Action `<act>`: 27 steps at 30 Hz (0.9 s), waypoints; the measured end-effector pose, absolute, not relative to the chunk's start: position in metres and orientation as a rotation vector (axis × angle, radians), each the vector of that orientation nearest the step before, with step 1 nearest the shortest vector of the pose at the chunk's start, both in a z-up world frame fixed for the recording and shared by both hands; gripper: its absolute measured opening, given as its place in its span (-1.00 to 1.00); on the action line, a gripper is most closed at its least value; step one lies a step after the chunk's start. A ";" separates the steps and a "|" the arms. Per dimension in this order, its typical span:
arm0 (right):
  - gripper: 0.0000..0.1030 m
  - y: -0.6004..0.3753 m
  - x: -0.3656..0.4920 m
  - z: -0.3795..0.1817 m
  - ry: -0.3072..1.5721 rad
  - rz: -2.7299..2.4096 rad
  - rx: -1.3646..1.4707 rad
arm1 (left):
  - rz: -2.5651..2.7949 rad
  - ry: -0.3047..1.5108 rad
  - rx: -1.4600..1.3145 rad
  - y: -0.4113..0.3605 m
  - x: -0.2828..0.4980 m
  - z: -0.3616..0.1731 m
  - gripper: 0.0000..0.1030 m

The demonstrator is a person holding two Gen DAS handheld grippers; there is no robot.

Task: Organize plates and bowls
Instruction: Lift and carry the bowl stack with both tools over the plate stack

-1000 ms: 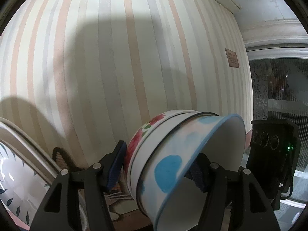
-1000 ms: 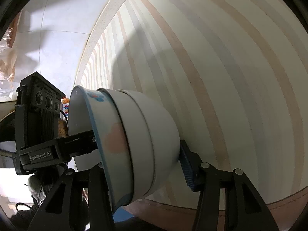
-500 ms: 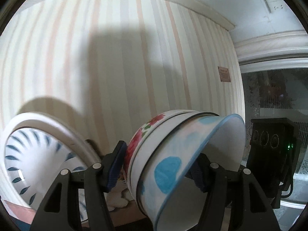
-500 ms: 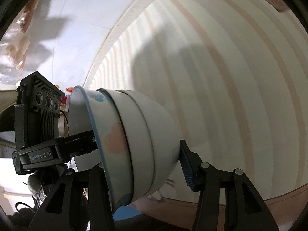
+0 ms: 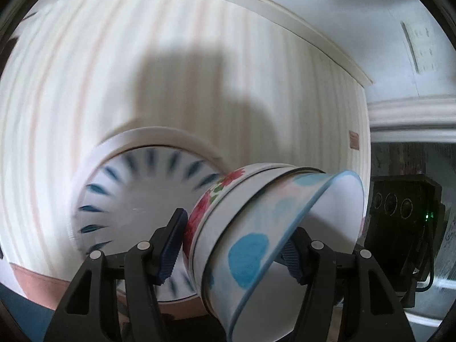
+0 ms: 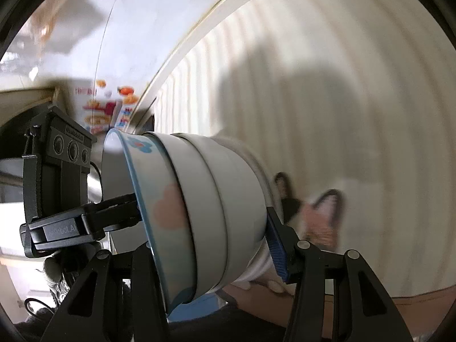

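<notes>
A nested stack of three bowls [image 5: 256, 236] is tipped on its side and held between both grippers. The outer bowl has blue and pink blotches, the innermost has red flowers. My left gripper [image 5: 233, 242] is shut on the stack, one pad [image 5: 171, 245] on the base, the other inside the rim. My right gripper [image 6: 205, 228] is shut on the same stack [image 6: 205, 213] from the opposite side. A white plate with blue leaf marks [image 5: 136, 199] stands on edge behind the bowls, against the striped wall.
The striped wall [image 5: 142, 71] is close behind. A cat-shaped ornament [image 6: 316, 213] sits low by the wall. The other gripper's black body [image 5: 404, 228] is at the right. A brown ledge [image 5: 34, 282] runs below.
Both grippers have swung with the bowl stack; the blue-marked plate has come from the far left into the middle of the left view, and the cat ornament has come into the right view.
</notes>
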State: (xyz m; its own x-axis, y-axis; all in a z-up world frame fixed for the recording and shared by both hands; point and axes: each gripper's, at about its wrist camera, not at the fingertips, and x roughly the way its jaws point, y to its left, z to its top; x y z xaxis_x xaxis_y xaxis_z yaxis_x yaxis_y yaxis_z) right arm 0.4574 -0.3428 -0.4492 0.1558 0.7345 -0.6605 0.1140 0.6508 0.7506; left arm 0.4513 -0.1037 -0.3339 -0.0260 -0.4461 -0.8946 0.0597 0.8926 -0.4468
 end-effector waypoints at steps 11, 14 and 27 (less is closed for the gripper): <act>0.03 -0.270 0.466 -0.471 1.440 0.595 0.712 | -0.339 1.567 -0.418 -0.050 0.454 -0.364 0.15; 0.03 -0.262 0.470 -0.478 1.462 0.587 0.700 | -0.335 1.576 -0.431 -0.048 0.455 -0.371 0.15; 0.03 -0.242 0.473 -0.489 1.495 0.560 0.686 | -0.337 1.589 -0.405 -0.044 0.456 -0.378 0.15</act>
